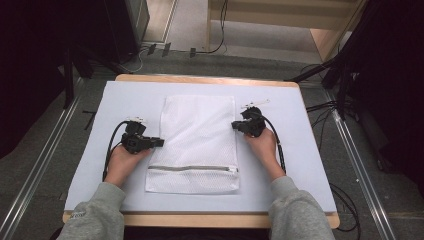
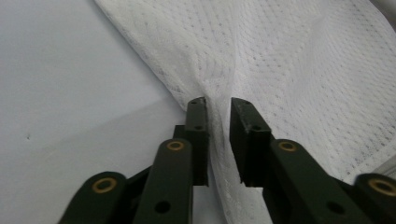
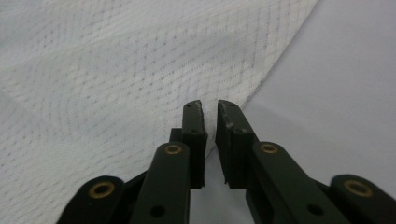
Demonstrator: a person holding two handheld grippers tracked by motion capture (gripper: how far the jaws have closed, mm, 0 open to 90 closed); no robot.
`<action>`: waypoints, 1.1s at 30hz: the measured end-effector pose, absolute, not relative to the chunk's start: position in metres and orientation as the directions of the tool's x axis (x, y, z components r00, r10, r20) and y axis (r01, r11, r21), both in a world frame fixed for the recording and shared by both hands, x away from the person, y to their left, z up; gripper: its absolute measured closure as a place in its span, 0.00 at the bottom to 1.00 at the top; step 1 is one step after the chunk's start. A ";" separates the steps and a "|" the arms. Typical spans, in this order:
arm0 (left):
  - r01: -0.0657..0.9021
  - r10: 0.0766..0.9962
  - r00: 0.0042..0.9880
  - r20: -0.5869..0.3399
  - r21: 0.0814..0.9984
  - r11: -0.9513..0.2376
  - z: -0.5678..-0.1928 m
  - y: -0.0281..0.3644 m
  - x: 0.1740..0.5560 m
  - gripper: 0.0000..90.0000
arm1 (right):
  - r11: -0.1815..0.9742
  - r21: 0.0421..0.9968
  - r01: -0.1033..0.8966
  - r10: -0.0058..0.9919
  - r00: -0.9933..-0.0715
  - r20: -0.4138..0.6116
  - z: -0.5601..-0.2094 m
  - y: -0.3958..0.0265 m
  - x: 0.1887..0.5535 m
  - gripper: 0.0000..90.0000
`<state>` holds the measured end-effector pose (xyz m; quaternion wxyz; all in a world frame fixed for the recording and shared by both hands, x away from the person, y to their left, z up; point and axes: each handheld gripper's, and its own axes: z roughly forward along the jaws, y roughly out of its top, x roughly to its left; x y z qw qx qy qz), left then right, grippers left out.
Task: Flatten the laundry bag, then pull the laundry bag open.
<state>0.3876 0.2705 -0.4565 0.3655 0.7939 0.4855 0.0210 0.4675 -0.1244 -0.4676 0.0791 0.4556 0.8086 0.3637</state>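
Note:
A white mesh laundry bag point(image 1: 197, 140) lies flat in the middle of the pale mat point(image 1: 300, 165), its grey zipper point(image 1: 192, 168) running across near the front end. My left gripper point(image 1: 160, 142) is at the bag's left edge. In the left gripper view the jaws point(image 2: 218, 105) stand slightly apart, with a puckered fold of mesh point(image 2: 289, 70) in the gap. My right gripper point(image 1: 234, 126) is at the bag's right edge. Its jaws point(image 3: 210, 106) show a narrow gap over the mesh border point(image 3: 116, 70), and the pads do not press on it.
The mat covers a wooden table point(image 1: 205, 79) whose edges show at the back and front. Black cables point(image 1: 280, 150) trail from both grippers. Dark stands point(image 1: 345, 75) and floor rails point(image 1: 45, 160) flank the table. Bare mat point(image 3: 345, 84) lies on either side of the bag.

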 end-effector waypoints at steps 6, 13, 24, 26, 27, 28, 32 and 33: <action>0.759 0.774 0.539 -0.333 0.591 -0.274 -0.451 0.270 0.385 0.66 | 0.301 0.681 0.668 0.789 -0.575 0.216 -0.463 -0.132 0.464 0.65; 0.742 0.763 0.558 -0.326 0.607 -0.283 -0.439 0.270 0.379 0.50 | 0.269 0.690 0.672 0.788 -0.565 0.244 -0.460 -0.146 0.455 0.59; 0.710 0.724 0.610 -0.323 0.628 -0.318 -0.420 0.261 0.367 0.45 | 0.280 0.710 0.646 0.767 -0.595 0.239 -0.450 -0.153 0.425 0.57; 0.703 0.715 0.621 -0.319 0.630 -0.330 -0.419 0.256 0.367 0.45 | 0.284 0.719 0.635 0.762 -0.604 0.233 -0.449 -0.153 0.418 0.57; 0.698 0.711 0.628 -0.316 0.632 -0.336 -0.418 0.252 0.367 0.45 | 0.281 0.717 0.638 0.762 -0.602 0.238 -0.448 -0.153 0.416 0.57; 0.694 0.704 0.636 -0.316 0.634 -0.342 -0.417 0.250 0.367 0.45 | 0.280 0.718 0.638 0.762 -0.602 0.238 -0.447 -0.153 0.412 0.57; 0.682 0.686 0.655 -0.316 0.638 -0.357 -0.416 0.240 0.368 0.44 | 0.292 0.721 0.628 0.757 -0.613 0.227 -0.447 -0.156 0.400 0.58; 0.678 0.679 0.662 -0.317 0.639 -0.362 -0.416 0.238 0.368 0.44 | 0.299 0.723 0.623 0.754 -0.619 0.221 -0.447 -0.157 0.397 0.58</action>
